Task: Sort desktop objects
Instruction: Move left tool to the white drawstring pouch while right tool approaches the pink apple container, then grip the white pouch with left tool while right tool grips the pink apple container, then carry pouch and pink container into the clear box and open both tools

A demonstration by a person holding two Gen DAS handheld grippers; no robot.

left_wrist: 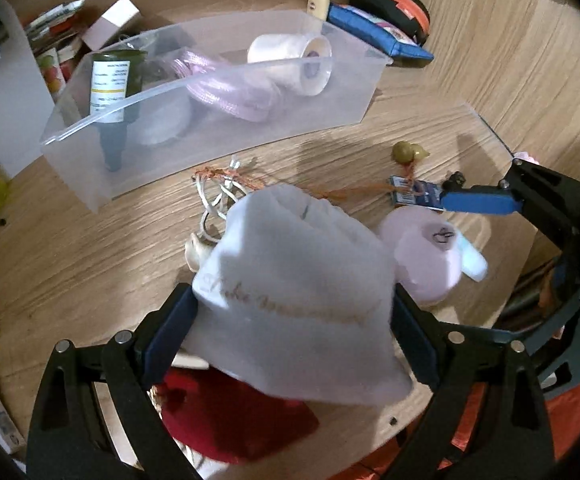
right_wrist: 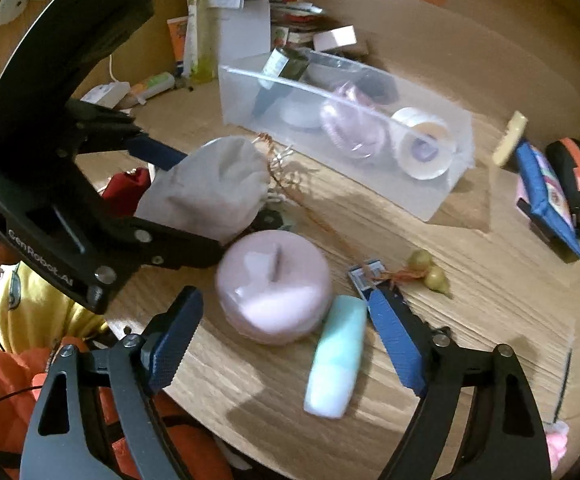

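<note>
My left gripper [left_wrist: 294, 320] is shut on a white cloth pouch [left_wrist: 294, 280] with gold lettering and holds it above the wooden desk; the pouch also shows in the right wrist view [right_wrist: 213, 188]. My right gripper [right_wrist: 285, 340] is open and empty over a round pink case [right_wrist: 273, 284] and a pale blue tube [right_wrist: 336, 356]. A clear plastic bin [left_wrist: 217, 136] stands behind, holding a dark green bottle [left_wrist: 113, 92], a tape roll [left_wrist: 294, 60] and pink ribbon [left_wrist: 229, 92].
A red pouch [left_wrist: 233, 412] lies under the white pouch. A white cable [left_wrist: 217, 196], a gourd charm [right_wrist: 430, 272] on an orange cord and a small blue card [right_wrist: 370, 276] lie on the desk. A blue wallet [right_wrist: 546, 196] and an orange-black case [right_wrist: 578, 176] sit far right.
</note>
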